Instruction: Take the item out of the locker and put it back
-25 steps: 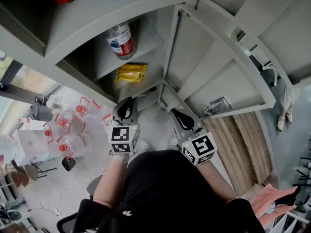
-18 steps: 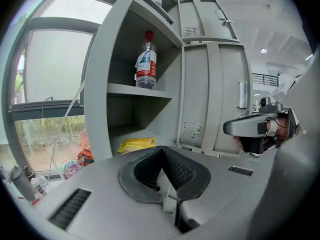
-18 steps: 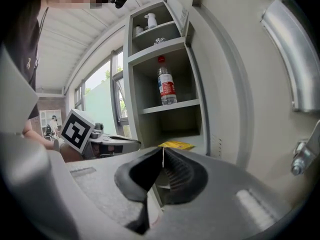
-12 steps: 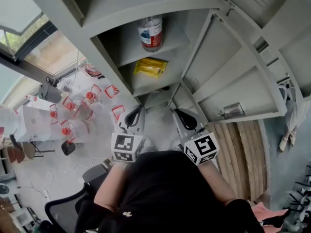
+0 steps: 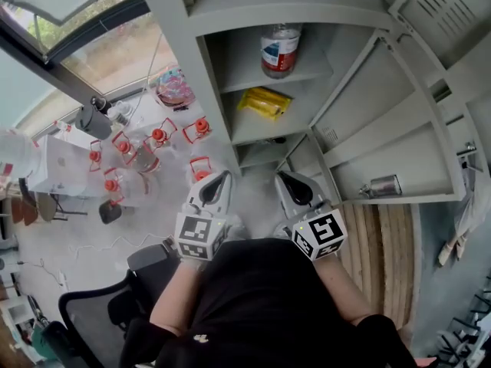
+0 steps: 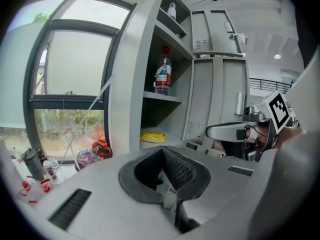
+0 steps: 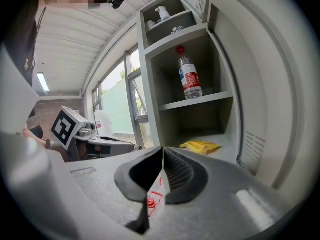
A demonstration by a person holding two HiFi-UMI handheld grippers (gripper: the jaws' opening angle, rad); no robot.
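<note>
An open grey locker (image 5: 349, 98) holds a water bottle with a red label (image 5: 279, 50) on one shelf and a yellow packet (image 5: 263, 103) on the shelf below. The bottle (image 6: 163, 77) (image 7: 190, 79) and the packet (image 6: 152, 137) (image 7: 201, 146) show in both gripper views. My left gripper (image 5: 217, 184) (image 6: 162, 154) is shut with nothing in it, held short of the locker. My right gripper (image 5: 294, 186) (image 7: 163, 156) is beside it, also shut and empty, pointing at the packet shelf.
The locker door (image 5: 399, 140) stands open to the right, with a metal handle (image 5: 380, 185). Clear jugs with red caps (image 5: 126, 176) crowd the floor at left by a window (image 5: 92, 44). An office chair (image 5: 115, 305) is behind me at lower left.
The view has swung so the locker sits higher and more upright in the frame. Both grippers stay close to my body, shifted slightly lower. The left jaws have closed.
</note>
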